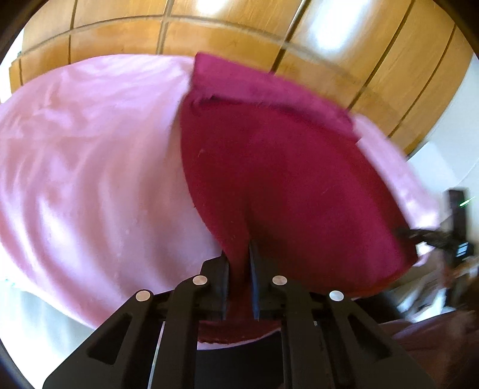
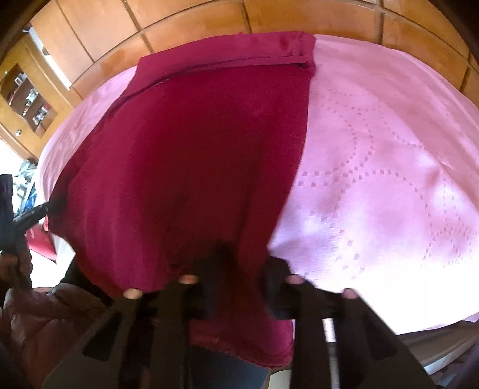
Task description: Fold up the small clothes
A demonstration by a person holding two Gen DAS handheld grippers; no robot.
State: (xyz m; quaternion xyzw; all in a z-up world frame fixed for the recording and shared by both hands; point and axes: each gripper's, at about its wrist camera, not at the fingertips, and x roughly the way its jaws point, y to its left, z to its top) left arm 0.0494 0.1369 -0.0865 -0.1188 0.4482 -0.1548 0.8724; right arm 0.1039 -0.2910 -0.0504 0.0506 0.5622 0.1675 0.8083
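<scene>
A dark red garment (image 1: 284,167) lies on a pink tablecloth (image 1: 89,167), with a folded band along its far edge. My left gripper (image 1: 239,254) is shut on the garment's near left corner, cloth pinched between its fingers. In the right wrist view the same garment (image 2: 185,155) stretches away over the pink cloth (image 2: 374,167). My right gripper (image 2: 236,263) is shut on the near right corner, and the cloth drapes over its fingers and hides the tips. The near edge hangs lifted between both grippers. The right gripper shows at the left view's right edge (image 1: 425,235).
Wooden panelled cabinets (image 1: 239,27) stand behind the table. A wooden shelf unit with small items (image 2: 24,89) is at the left in the right wrist view. A brown padded sleeve (image 2: 45,323) sits at lower left. The left gripper (image 2: 33,212) shows there too.
</scene>
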